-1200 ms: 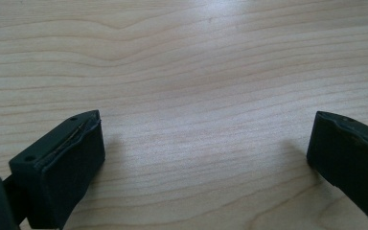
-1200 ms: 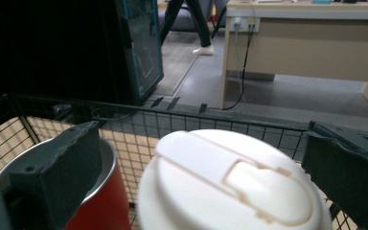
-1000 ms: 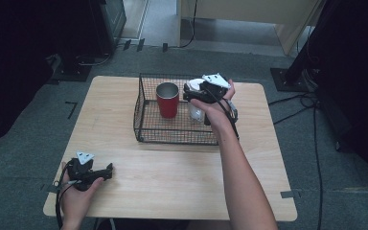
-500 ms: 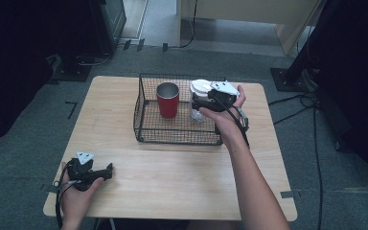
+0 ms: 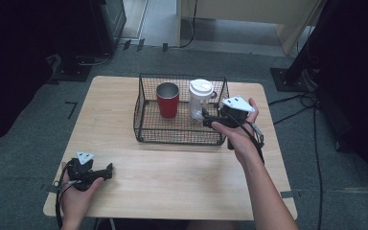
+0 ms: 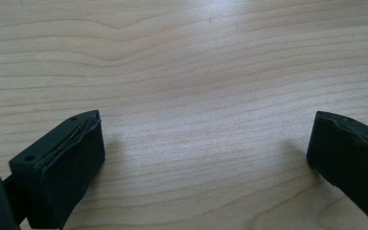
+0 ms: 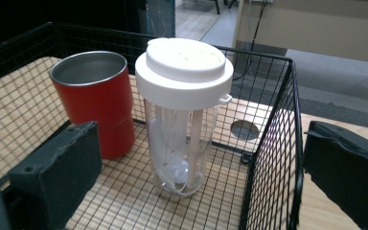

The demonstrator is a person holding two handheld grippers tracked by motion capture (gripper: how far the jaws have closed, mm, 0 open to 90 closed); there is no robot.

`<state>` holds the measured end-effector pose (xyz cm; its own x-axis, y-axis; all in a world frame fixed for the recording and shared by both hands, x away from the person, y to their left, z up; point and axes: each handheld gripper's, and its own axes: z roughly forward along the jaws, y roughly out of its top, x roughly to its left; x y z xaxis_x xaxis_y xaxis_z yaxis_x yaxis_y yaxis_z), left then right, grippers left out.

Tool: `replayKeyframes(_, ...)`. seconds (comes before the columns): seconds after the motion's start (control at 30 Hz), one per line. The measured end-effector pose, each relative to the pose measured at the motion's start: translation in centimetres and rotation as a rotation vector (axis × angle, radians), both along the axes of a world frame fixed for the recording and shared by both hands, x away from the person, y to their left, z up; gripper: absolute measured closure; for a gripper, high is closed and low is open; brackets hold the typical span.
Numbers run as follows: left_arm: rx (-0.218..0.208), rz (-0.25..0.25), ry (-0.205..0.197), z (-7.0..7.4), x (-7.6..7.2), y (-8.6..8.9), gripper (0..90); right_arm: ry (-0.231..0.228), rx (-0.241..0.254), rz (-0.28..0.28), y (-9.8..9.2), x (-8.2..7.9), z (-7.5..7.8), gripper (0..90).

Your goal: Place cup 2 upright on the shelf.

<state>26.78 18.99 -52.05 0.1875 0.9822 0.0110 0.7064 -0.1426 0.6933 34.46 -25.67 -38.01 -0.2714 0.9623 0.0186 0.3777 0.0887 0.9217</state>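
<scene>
Left tool (image 5: 109,170): resting low on the near left part of the wooden tabletop (image 5: 172,177), held in the person's left hand (image 5: 79,191). In the left gripper view its jaws stand wide apart over bare wood grain, nothing between them.

Wire basket (image 5: 141,122): black mesh, sitting on the far middle of the tabletop. Two vessels stand upright inside it, side by side.

Red cup (image 5: 168,99): open-topped, metal-lined, in the left half of the basket. In the right gripper view it stands just beside the clear tumbler, to that tumbler's left; whether the two touch cannot be told.

Clear tumbler (image 5: 200,99): transparent body with a white lid (image 7: 184,64), standing on the basket floor in the right half, near the right wall. A pale strip and some clear pieces show through its body.

Right tool (image 5: 206,118): held in the person's right hand (image 5: 235,132) at the basket's right near corner, pointing toward the tumbler. Its jaws have just been opening and now stand wide apart; the tumbler stands ahead of them, free of both pads, and the basket's right wall runs between the two jaws in the right gripper view.
</scene>
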Motion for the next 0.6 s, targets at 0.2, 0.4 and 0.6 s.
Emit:
replayKeyframes(0.2,0.001,-0.001,0.001,0.0,0.0,0.0,0.0,0.008,0.024,0.009,-0.9,-1.9,-0.6,0.0)
replayKeyframes(0.4,0.0,0.0,-0.001,0.0,0.0,0.0,0.0,0.026,0.009,0.027,-1.8,-3.9,-1.3,0.0)
replayKeyframes(0.6,-0.001,0.001,-0.001,0.0,0.0,0.0,0.0,0.049,-0.005,0.027,-3.0,-6.0,-2.1,0.0)
